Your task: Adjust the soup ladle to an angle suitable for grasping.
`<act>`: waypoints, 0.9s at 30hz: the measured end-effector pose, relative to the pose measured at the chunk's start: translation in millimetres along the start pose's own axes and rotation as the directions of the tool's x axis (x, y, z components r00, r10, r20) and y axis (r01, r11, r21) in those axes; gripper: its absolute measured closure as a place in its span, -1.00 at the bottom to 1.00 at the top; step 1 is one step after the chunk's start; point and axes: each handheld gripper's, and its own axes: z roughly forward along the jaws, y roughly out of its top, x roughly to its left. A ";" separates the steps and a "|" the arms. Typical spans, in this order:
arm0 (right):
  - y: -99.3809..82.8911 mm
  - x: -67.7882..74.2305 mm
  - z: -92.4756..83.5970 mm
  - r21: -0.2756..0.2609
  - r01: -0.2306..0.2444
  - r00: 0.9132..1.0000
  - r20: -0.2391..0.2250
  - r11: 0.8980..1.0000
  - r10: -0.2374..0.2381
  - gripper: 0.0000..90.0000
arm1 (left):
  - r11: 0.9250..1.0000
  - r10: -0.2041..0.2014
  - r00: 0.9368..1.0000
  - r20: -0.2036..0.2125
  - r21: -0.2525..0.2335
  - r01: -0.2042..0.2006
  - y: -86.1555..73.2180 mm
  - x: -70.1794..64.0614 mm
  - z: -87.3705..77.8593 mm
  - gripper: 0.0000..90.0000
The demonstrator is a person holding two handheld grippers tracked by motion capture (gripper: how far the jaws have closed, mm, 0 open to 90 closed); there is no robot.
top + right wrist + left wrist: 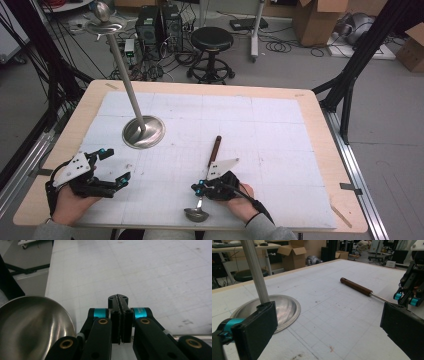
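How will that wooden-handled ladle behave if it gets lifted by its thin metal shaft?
The ladle looks rigid, metal with a wooden grip, so it shouldn't flex. The right gripper seems clamped on the thin, smooth shaft, so the ladle may swivel in the jaws, probably dipping toward the bowl end. Set down, its rounded bowl might rock.

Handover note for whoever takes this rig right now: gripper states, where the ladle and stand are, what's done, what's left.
Right gripper: shut on the ladle at its metal shaft, near the table's front edge. Bowl hangs toward the person, brown handle points up the table.
Left gripper: open, holding nothing, at front left.
Stand: upright on its round base, left of centre, steel ball on its top dish.
Done: ladle gripped.
Left: likely carry the ladle to the stand; nothing scooped yet.
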 end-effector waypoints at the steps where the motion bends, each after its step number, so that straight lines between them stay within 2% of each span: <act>1: 0.6 0.7 2.2 0.009 0.009 1.000 -0.005 1.000 -0.009 1.00 | 1.000 0.001 1.000 -0.001 0.002 -0.001 0.0 0.1 0.1 -0.96; 6: 2.5 3.1 9.3 0.048 0.025 0.999 -0.021 0.999 -0.024 1.00 | 1.000 0.007 1.000 -0.005 -0.004 -0.007 0.8 -0.6 -0.7 -0.96; 11: 2.3 3.8 13.6 0.081 0.018 0.999 -0.031 0.997 -0.015 1.00 | 1.000 0.009 1.000 -0.004 0.002 -0.009 0.5 -0.4 -0.4 -0.96; 27: 0.7 9.5 7.1 0.117 0.003 1.000 -0.019 0.993 -0.001 1.00 | 1.000 0.007 1.000 -0.003 0.003 -0.007 0.6 -0.4 -0.7 -0.96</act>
